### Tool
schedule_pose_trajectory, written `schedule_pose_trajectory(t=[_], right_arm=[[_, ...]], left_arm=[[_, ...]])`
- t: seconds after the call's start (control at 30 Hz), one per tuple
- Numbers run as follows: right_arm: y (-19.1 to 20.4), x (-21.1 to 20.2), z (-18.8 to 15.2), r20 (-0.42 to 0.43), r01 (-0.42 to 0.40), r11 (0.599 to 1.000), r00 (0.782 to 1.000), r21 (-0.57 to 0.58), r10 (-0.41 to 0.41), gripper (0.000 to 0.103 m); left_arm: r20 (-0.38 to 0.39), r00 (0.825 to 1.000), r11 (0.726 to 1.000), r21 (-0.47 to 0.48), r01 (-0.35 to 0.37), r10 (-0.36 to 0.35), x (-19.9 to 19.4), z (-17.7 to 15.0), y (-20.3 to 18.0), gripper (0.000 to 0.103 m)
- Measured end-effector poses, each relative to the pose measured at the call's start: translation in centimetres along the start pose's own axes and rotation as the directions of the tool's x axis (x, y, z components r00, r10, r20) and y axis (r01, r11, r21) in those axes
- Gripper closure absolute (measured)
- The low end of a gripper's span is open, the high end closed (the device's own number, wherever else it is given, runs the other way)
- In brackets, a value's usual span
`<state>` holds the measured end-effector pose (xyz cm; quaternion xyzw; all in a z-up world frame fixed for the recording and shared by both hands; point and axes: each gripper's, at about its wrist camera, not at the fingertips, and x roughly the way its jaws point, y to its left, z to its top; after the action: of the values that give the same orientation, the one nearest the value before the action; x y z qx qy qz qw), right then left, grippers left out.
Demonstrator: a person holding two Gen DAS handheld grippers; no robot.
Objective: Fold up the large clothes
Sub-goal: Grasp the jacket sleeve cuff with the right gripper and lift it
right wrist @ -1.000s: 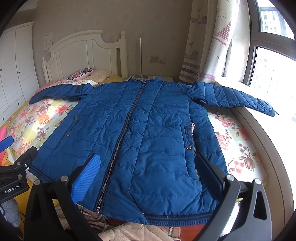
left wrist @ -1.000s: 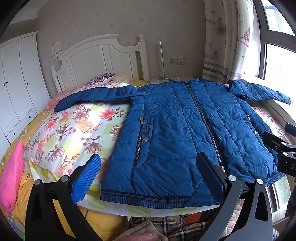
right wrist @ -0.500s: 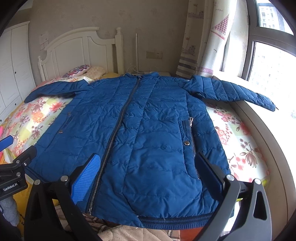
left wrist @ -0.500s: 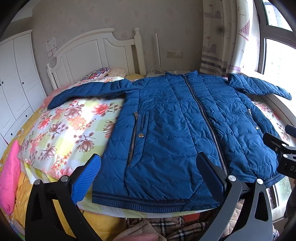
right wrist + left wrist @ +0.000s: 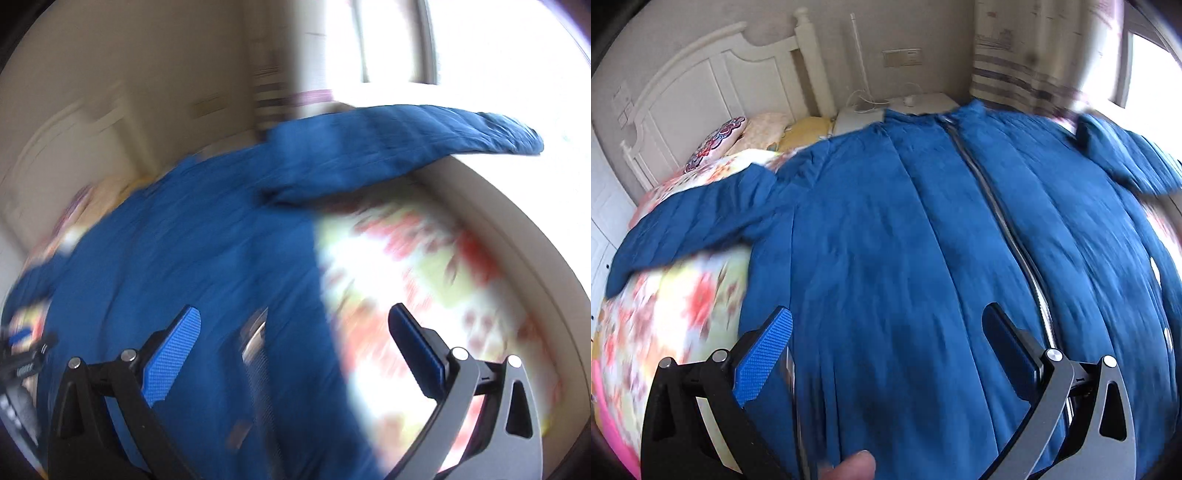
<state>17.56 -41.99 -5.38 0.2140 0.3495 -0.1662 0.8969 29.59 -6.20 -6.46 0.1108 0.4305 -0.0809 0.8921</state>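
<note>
A large blue quilted jacket (image 5: 905, 229) lies front up and zipped on the bed, both sleeves spread outward. My left gripper (image 5: 886, 332) is open, low over the jacket's left front panel, left of the zipper (image 5: 1015, 236). My right gripper (image 5: 295, 328) is open above the jacket's right side edge (image 5: 207, 258), where a pocket zip (image 5: 255, 339) shows between the fingers. The right sleeve (image 5: 406, 140) stretches toward the window. Both views are motion-blurred. Nothing is held.
The floral bedspread (image 5: 672, 302) shows on either side of the jacket, and again in the right wrist view (image 5: 424, 266). A white headboard (image 5: 713, 85) and pillows (image 5: 720, 136) are at the back. A fingertip (image 5: 849, 465) shows at the bottom. The window ledge (image 5: 517, 236) runs along the right.
Both grippers have moved forward and down toward the jacket, which now fills the views. The right gripper has swung right, toward the jacket's side edge and right sleeve. Both stay open.
</note>
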Motion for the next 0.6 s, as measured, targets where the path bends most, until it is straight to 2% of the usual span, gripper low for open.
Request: schedule_pose_trajectory(t=[0.1,0.2,0.3,0.37,0.4,0.43,0.47,0.5,0.57,0.6], right_arm=[[-2.6,3.4,4.0,0.04,0.007,0.992,0.999,0.125,-0.012,0.002],[-5.2,6.2,7.2,0.079,0.037,0.971,0.995,0.235,-0.057,0.002],[-6.9,8.2,9.0,0.084,0.061,0.95,0.992,0.305,-0.09,0.004],[-7.7,9.3,9.9,0.076,0.066,0.945,0.993,0.321,-0.095,0.017],[-8.0,9.9,10.2,0.071,0.058,0.944,0.994,0.326,-0.085,0.04],[-8.0,10.1,10.5,0.077,0.034,0.945,0.995,0.327,-0.062,0.07],[-7.7,9.7,10.7,0.099,0.023,0.947,0.993,0.32,-0.057,0.08],[-7.0,8.9,11.1,0.151,0.017,0.956,0.986,0.292,-0.064,0.09],[-3.5,7.0,11.9,0.255,0.062,0.984,0.962,0.165,-0.103,0.091],[-2.0,6.5,12.2,0.278,0.057,0.992,0.957,0.11,-0.086,0.093]], left_arm=[[-0.021,1.0,0.997,-0.073,0.009,-0.01,4.3,2.6,1.7,0.004],[-0.059,0.994,0.988,-0.131,0.087,-0.095,7.5,2.2,3.2,0.004],[-0.029,0.996,0.99,-0.116,0.079,-0.083,8.2,1.6,3.1,0.004],[-0.031,0.997,0.991,-0.113,0.073,-0.077,8.4,1.7,2.9,0.004],[-0.032,0.996,0.99,-0.116,0.075,-0.079,8.4,1.8,2.9,0.004],[-0.034,0.996,0.99,-0.122,0.075,-0.08,8.5,1.9,2.9,0.004],[-0.037,0.996,0.989,-0.124,0.075,-0.08,8.6,2.1,2.9,0.004],[-0.038,0.996,0.989,-0.125,0.075,-0.08,8.5,2.0,2.9,0.004],[-0.038,0.996,0.989,-0.125,0.077,-0.083,8.6,2.0,3.0,0.004],[-0.036,0.996,0.989,-0.125,0.079,-0.084,8.6,2.0,3.0,0.004]])
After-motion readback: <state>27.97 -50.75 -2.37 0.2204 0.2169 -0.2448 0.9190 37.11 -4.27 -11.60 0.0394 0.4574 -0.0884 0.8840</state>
